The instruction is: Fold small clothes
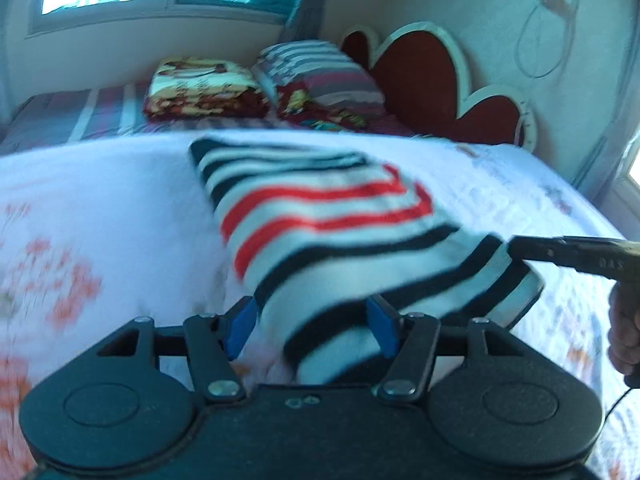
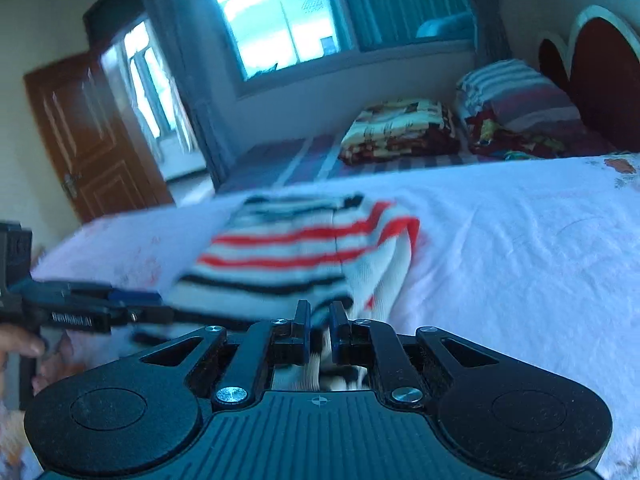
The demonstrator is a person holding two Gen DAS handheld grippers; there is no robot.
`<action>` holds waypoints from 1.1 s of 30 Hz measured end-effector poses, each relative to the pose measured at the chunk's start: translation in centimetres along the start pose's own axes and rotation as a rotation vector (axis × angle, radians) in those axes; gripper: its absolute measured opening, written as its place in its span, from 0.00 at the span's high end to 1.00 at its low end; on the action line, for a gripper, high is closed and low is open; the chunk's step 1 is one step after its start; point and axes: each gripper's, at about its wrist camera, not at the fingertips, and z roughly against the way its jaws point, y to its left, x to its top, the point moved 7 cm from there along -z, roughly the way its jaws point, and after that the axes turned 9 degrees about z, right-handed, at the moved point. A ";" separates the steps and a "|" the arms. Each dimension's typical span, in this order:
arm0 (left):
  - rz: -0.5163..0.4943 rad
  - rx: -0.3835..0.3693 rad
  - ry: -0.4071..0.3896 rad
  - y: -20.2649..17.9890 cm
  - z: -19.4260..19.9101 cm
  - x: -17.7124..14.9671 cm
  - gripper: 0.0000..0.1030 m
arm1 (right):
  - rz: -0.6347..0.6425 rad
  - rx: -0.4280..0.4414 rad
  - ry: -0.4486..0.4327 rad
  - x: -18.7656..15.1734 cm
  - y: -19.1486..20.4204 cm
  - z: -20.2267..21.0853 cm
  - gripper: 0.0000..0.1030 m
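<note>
A small knitted garment (image 1: 320, 216), white with red and navy stripes, lies on the white bedsheet (image 1: 100, 200) with its near end lifted. My left gripper (image 1: 312, 320) has its blue pads set wide, and the bunched near edge fills the gap between them. My right gripper (image 2: 320, 320) is shut on a fold of the same garment (image 2: 288, 256), with white knit showing between its pads. In the left wrist view the right gripper (image 1: 516, 248) comes in from the right and pinches the garment's near right corner. In the right wrist view the left gripper (image 2: 156, 304) reaches the left edge.
A folded patterned blanket (image 1: 204, 84) and striped pillows (image 1: 320, 72) lie at the bed's far end, by a red heart-shaped headboard (image 1: 424, 76). A wooden door (image 2: 88, 136) stands at the left. A hand (image 1: 624, 328) holds the right gripper's handle.
</note>
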 end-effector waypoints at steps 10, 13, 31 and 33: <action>0.015 0.034 -0.019 1.7 0.3 -1.4 0.36 | 0.022 -0.099 0.115 -3.6 -1.0 -3.8 0.97; 0.003 0.039 -0.058 1.2 2.6 -0.9 0.43 | 0.017 -0.108 0.051 -2.3 -0.2 -1.0 0.97; 0.053 0.096 -0.030 1.3 2.0 -4.0 0.42 | 0.075 -0.144 0.166 -4.9 2.3 -4.5 0.98; 0.054 0.095 -0.031 1.3 2.1 -4.1 0.42 | 0.076 -0.151 0.170 -4.9 2.3 -4.6 0.98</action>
